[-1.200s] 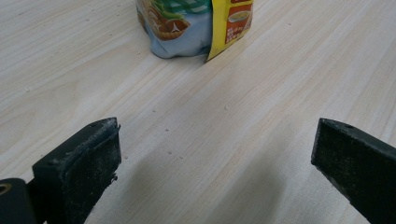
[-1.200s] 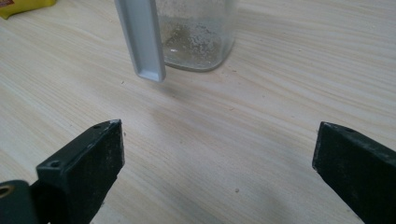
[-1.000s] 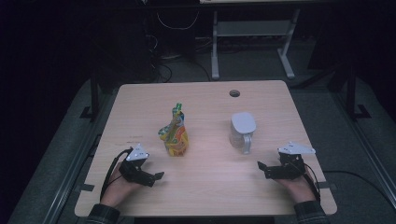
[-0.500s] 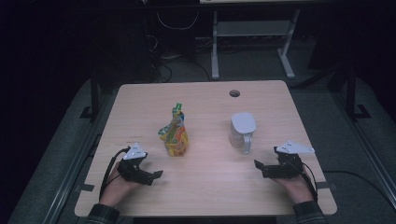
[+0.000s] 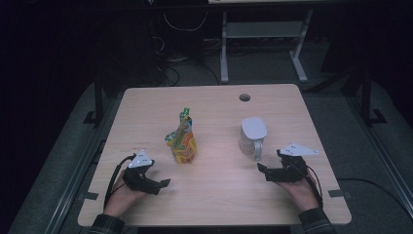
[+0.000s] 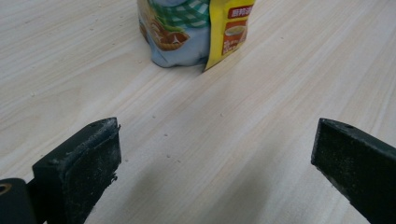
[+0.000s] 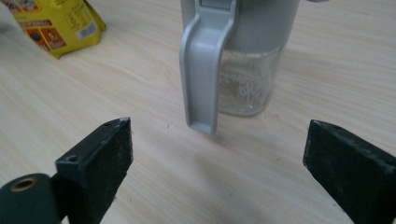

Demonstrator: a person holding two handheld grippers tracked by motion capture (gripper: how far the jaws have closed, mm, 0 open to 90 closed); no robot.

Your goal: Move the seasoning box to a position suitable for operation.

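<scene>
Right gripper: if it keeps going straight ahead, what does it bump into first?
Probably the grey handle of the clear jug. It stands right between the open jaws of the right gripper, with bare table before it, though depth is hard to judge.

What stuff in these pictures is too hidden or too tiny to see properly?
- Snack pouch: the left gripper view's top edge cuts off its upper part; the print is too small to read in the high view.
- Jug: the right gripper view's top edge cuts off its lid; its handle hides part of the clear body, so what is inside is unclear.
- Floor beyond the table: too dark in the high view.
</scene>
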